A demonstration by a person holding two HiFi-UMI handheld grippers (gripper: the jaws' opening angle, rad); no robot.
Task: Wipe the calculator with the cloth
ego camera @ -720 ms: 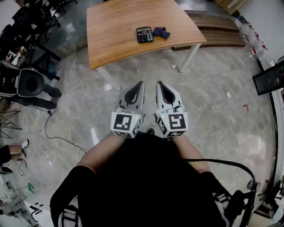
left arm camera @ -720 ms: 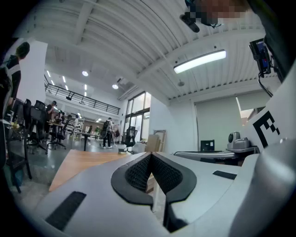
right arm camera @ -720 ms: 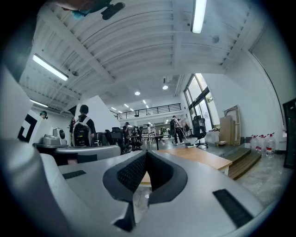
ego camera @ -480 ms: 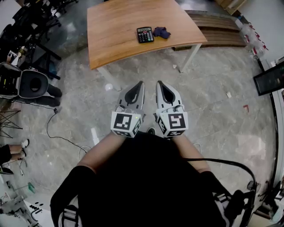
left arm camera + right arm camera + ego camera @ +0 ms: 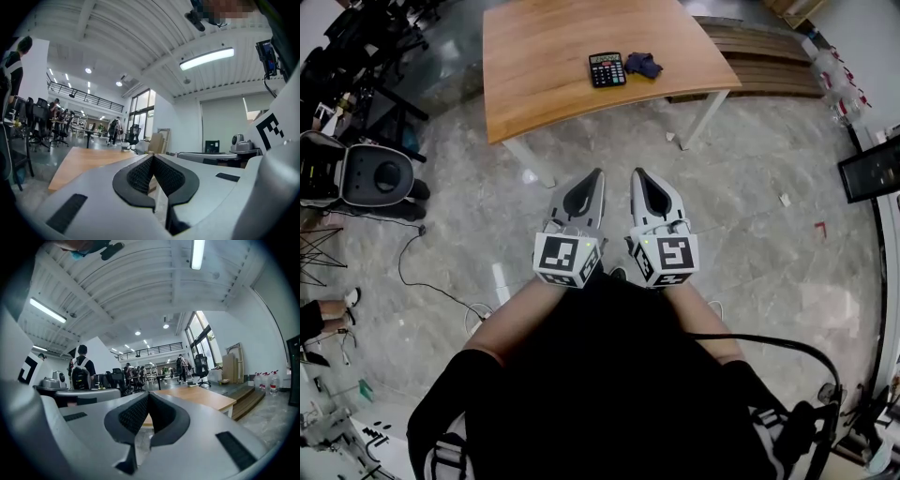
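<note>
Barely changed from a moment ago: table (image 5: pixel 553 66) drifted slightly toward the top edge, nothing else. Just left of centre, left gripper (image 5: pixel 598 175), jaws pressed together on nothing. Just right of it, right gripper (image 5: pixel 636 174), likewise closed and empty. Upper centre, on the table: calculator (image 5: pixel 607 69), cloth (image 5: pixel 643 66) just beside its right edge, both well apart from the grippers. Judged as approach only; cloth pickup and wiping not begun. No containers in view.

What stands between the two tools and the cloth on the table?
Nothing visible does. Only floor lies between the left tool, the right tool and the table. The cloth lies uncovered beside the calculator, near the table's front edge.
</note>
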